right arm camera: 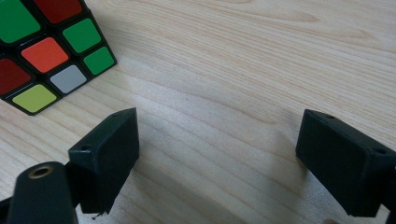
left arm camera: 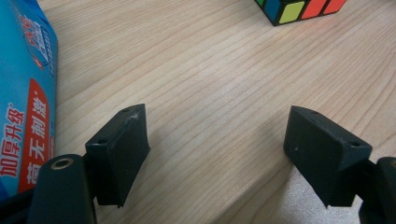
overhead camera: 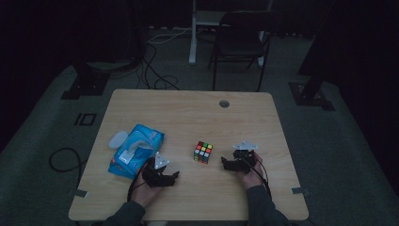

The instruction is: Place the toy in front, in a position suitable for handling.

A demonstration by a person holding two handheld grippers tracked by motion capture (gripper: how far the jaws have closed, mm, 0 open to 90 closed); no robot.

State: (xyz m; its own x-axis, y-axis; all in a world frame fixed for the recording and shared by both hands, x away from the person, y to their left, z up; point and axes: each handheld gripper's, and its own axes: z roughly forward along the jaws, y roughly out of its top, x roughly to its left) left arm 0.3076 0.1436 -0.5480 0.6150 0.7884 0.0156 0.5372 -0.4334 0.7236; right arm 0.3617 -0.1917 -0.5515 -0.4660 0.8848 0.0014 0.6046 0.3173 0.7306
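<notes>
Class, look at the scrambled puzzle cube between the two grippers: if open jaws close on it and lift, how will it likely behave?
The puzzle cube looks rigid and sits flat, so it probably won't roll or tip. Its glossy stickers may be slippery. Its layers could twist if squeezed off-centre.

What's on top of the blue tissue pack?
On the blue tissue pack a white tissue sticks out of the top opening. A white lid-like piece lies beside it. The contents are covered.

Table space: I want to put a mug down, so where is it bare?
The far half of the table, between the far edge with its round cable hole and the puzzle cube, is bare. The near strip is crowded: tissue pack, left claw, cube, right claw.
</notes>
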